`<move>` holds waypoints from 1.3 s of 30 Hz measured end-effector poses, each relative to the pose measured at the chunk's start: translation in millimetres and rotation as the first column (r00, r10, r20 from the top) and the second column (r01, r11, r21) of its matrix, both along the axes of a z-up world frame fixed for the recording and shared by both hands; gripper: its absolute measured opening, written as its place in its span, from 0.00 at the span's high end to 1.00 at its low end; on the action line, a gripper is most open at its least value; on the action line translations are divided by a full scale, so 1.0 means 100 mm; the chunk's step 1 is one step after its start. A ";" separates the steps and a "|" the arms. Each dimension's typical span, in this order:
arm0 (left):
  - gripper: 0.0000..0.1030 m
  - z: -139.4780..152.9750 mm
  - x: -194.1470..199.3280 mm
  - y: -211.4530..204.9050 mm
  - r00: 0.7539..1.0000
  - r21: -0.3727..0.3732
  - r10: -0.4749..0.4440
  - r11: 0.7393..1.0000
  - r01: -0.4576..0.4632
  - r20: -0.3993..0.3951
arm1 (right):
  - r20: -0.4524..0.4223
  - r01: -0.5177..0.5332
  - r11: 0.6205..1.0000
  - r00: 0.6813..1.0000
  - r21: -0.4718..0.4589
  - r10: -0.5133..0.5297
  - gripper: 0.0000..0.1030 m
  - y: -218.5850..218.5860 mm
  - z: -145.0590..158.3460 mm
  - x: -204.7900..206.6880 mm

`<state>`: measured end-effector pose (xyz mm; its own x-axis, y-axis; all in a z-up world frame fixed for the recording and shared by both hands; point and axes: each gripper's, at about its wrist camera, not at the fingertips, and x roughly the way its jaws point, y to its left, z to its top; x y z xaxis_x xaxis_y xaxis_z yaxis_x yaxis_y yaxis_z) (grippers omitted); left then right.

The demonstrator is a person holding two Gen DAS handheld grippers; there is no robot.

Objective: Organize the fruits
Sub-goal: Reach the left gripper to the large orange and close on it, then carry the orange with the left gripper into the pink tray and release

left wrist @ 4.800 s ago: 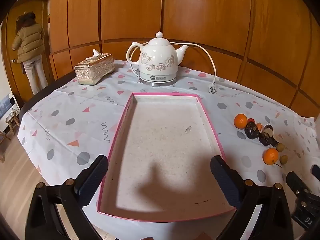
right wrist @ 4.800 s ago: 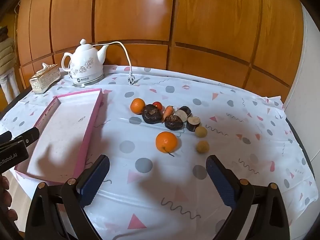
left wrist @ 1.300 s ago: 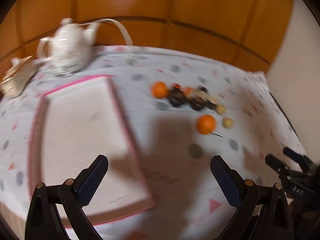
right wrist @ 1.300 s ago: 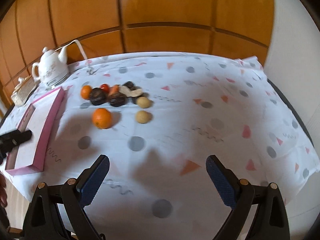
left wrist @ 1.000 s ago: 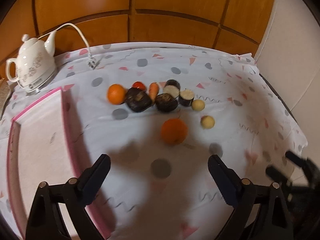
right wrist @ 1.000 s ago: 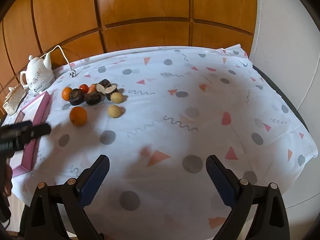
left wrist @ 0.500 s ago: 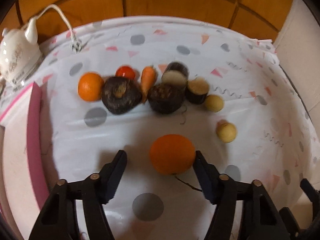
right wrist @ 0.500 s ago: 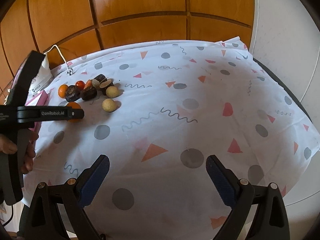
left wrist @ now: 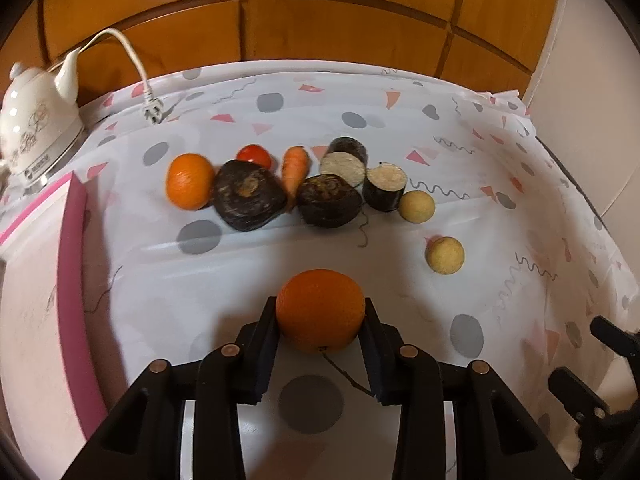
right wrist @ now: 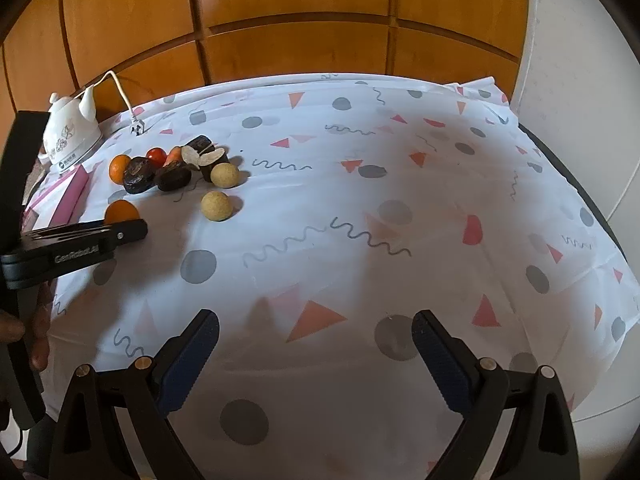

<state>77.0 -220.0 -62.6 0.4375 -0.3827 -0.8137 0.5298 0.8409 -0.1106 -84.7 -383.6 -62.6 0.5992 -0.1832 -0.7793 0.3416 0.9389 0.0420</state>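
My left gripper (left wrist: 320,312) is shut on the near orange (left wrist: 320,310), which rests on the tablecloth; it also shows in the right wrist view (right wrist: 121,211). Behind it lie a second orange (left wrist: 190,180), a tomato (left wrist: 254,156), a carrot (left wrist: 295,172), two dark round fruits (left wrist: 248,194), two cut dark pieces (left wrist: 384,186) and two yellow balls (left wrist: 444,255). The pink-rimmed tray (left wrist: 72,280) is at the left. My right gripper (right wrist: 314,340) is open and empty over the cloth, well right of the fruit.
A white kettle (left wrist: 32,128) with cord and plug (left wrist: 154,112) stands at the back left. Wood panelling runs behind the table. The table edge falls away at right (right wrist: 592,208). The left gripper and the hand holding it show at the left of the right wrist view (right wrist: 80,244).
My left gripper swung from the tray toward the fruit, moved in on the near orange and closed its fingers on it. The right gripper turned right and stayed open.
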 end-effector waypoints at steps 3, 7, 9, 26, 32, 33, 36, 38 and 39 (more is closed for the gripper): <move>0.63 0.04 0.00 0.14 0.999 -0.017 0.032 0.999 -0.032 -0.001 | -0.009 -0.013 1.000 1.000 -0.005 0.013 0.04 0.03 -0.02 0.03; 0.63 0.18 -0.05 0.41 0.996 -0.039 0.083 0.996 -0.082 0.023 | -0.013 -0.021 1.000 1.000 -0.002 0.021 0.04 0.06 -0.04 0.04; 0.63 0.28 -0.08 0.57 0.992 -0.053 0.116 0.992 -0.113 0.042 | -0.018 -0.030 1.000 0.999 -0.002 0.030 0.04 0.08 -0.06 0.06; 0.63 0.50 -0.05 2.04 0.886 -0.030 0.450 0.893 -0.449 0.111 | -0.012 -0.090 0.995 0.996 -0.035 0.090 0.05 0.33 0.01 0.18; 0.63 0.37 -0.06 2.49 0.840 -0.009 0.534 0.844 -0.536 0.091 | -0.009 -0.125 0.992 0.992 -0.036 0.125 0.09 0.43 0.05 0.29; 0.63 0.35 -0.09 2.52 0.836 -0.006 0.542 0.839 -0.543 0.089 | -0.006 -0.135 0.990 0.991 -0.038 0.134 0.11 0.45 0.06 0.33; 0.62 0.28 -0.15 2.58 0.826 0.006 0.558 0.828 -0.560 0.080 | -0.003 -0.148 0.988 0.989 -0.042 0.148 0.16 0.49 0.07 0.45; 0.62 0.23 -0.18 2.62 0.819 0.009 0.571 0.820 -0.572 0.055 | -0.001 -0.155 0.987 0.988 -0.043 0.155 0.24 0.50 0.07 0.55; 0.62 0.22 -0.19 2.62 0.816 0.012 0.576 0.816 -0.577 0.053 | 0.000 -0.156 0.987 0.988 -0.049 0.156 0.27 0.51 0.06 0.61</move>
<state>58.0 41.8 -40.4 0.6075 -0.0271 -0.7938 -0.0493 0.9962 -0.0718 -23.2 -332.8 -56.1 0.6261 -0.1250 -0.7696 0.1905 0.9817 -0.0044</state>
